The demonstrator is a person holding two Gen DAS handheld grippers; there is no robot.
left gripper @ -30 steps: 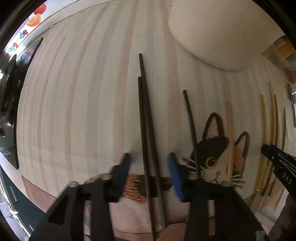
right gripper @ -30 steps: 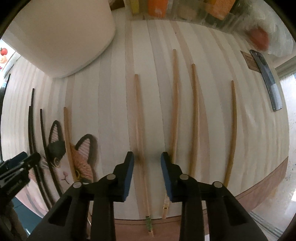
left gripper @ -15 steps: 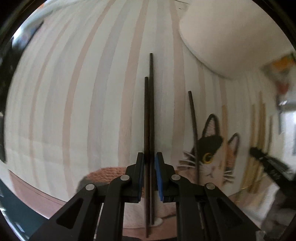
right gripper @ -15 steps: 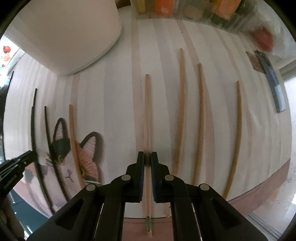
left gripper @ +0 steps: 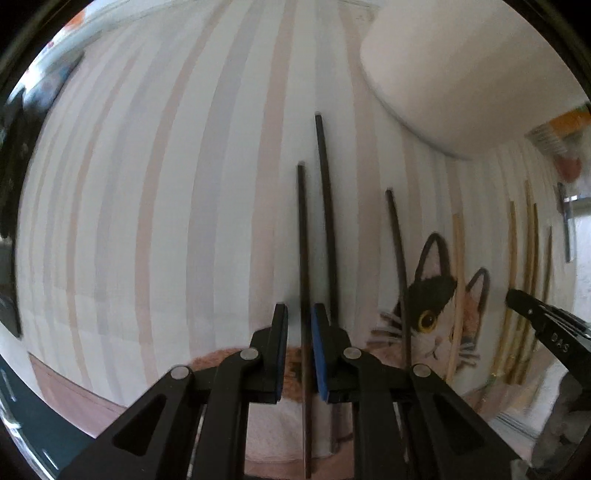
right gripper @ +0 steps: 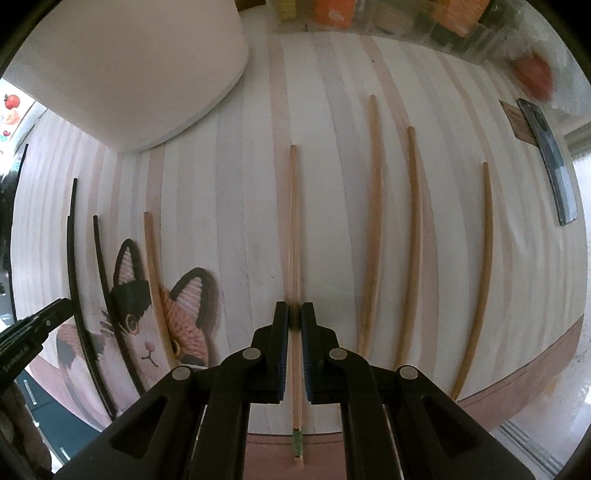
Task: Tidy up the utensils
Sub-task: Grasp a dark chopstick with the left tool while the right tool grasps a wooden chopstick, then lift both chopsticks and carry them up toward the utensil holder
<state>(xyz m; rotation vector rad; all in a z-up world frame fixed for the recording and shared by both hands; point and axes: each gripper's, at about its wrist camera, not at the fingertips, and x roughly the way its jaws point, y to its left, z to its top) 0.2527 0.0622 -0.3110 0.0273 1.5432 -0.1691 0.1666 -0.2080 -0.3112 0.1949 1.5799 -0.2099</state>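
Observation:
My left gripper [left gripper: 299, 325] is shut on a black chopstick [left gripper: 303, 240] and holds it over the striped mat. A second black chopstick [left gripper: 327, 206] lies just to its right, a third [left gripper: 398, 258] further right by the cat picture. My right gripper [right gripper: 294, 321] is shut on a light wooden chopstick [right gripper: 293, 221]. Three more wooden chopsticks [right gripper: 373, 206] lie to its right, another one [right gripper: 155, 269] lies over the cat picture at the left. The black chopsticks [right gripper: 74, 266] show at the far left of the right wrist view.
A large white bowl [left gripper: 461, 74] stands at the back between the two groups; it also shows in the right wrist view [right gripper: 122, 70]. A phone [right gripper: 550, 162] lies at the mat's right edge. Packets [right gripper: 406, 18] line the back. The mat's front edge [right gripper: 517, 380] is close.
Both grippers closed from open, the left on a black chopstick, the right on a wooden one. The left one has since shifted left, separating its chopstick from the neighbouring one.

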